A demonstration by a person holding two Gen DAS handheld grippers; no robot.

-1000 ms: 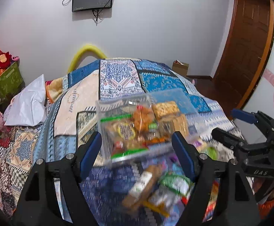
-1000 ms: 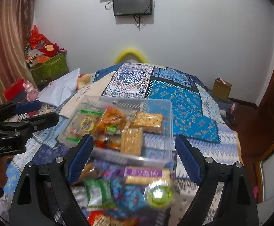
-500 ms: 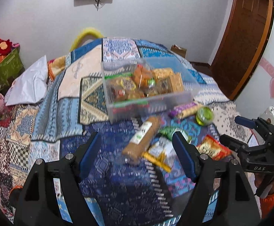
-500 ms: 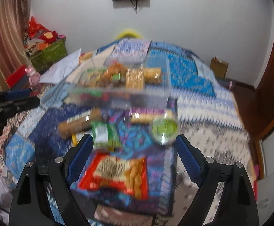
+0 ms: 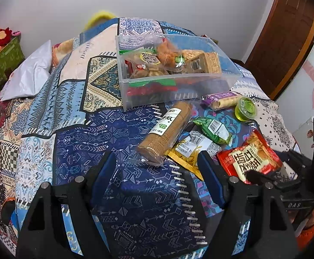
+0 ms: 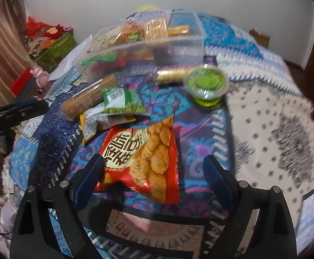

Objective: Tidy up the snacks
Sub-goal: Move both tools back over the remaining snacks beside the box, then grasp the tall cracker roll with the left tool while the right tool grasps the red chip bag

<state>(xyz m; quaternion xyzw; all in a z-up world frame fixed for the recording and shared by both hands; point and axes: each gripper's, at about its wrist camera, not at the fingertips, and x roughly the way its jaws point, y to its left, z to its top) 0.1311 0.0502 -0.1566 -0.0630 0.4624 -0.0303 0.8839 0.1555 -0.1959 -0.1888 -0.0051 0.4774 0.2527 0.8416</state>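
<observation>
The red snack bag [image 6: 143, 161] lies lengthwise between the spread, still-widening tips of the right gripper [image 6: 152, 177], nearer than the left gripper [image 5: 157, 172], spread and empty.

The right gripper [image 6: 152, 168] hangs over the patchwork bedspread [image 6: 264, 112], its jaws opening, with the red snack bag [image 6: 144, 157] lying between them; the left blue pad sits at the bag's edge, contact unclear. Beyond the red bag lie a green packet [image 6: 122, 102] on a yellow packet [image 6: 90, 123], and a brown biscuit roll [image 6: 88, 97]. Farther beyond stand a green jelly cup [image 6: 206, 86], a gold-wrapped biscuit roll [image 6: 172, 74] and a clear plastic bin [image 6: 146, 47] holding snacks. The left gripper [image 6: 14, 113] shows left of the red bag.
</observation>
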